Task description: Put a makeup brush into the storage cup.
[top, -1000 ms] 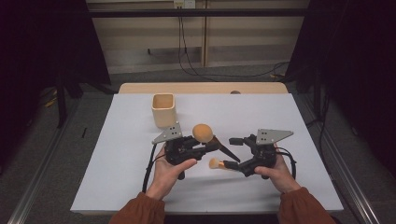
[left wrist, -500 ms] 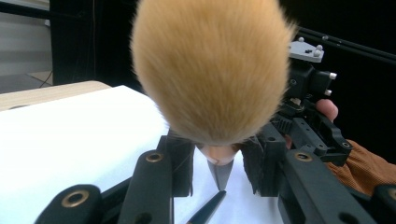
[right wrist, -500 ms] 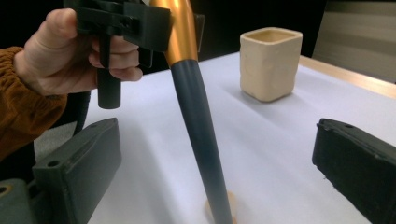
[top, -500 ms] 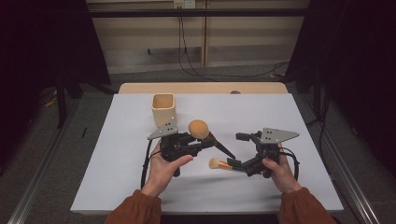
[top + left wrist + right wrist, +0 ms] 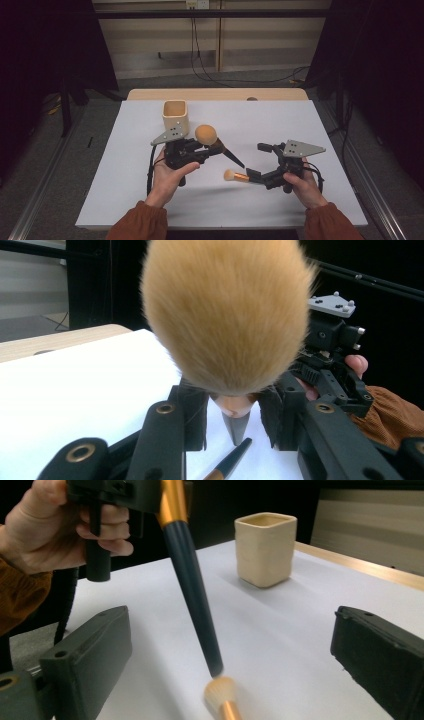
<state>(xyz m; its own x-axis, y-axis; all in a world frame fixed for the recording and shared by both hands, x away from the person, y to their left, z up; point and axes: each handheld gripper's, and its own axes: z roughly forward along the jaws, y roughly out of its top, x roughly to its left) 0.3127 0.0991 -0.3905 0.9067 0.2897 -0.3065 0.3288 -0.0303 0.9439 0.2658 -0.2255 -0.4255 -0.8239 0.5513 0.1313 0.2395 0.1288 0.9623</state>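
Over on your left, your left gripper [image 5: 212,150] has its jaws clamped on the big brush [image 5: 216,142], gripping it at the neck just under the head; from the left gripper view that fluffy orange head [image 5: 227,310] stands right up in front of the lens, with the black pads pressed in on either side below it. From the high view the brush's dark handle slants down and to the right, ending in a tip above the white table cover [image 5: 320,120], and your left hand [image 5: 167,175] wraps the gripper body from underneath. Behind it, near the far left of the cover, sits the cream cup [image 5: 175,115], upright, well apart from both tools. Moving right, the small brush [image 5: 236,175] lies on the cover with its pale bristles pointing left and its gold ferrule toward your right gripper [image 5: 260,161]. That gripper's jaws stand wide apart and have just been opening; in the right gripper view the small brush [image 5: 222,697] lies between them, neither pad touching it, with the big brush's handle tip hovering just above its bristles.
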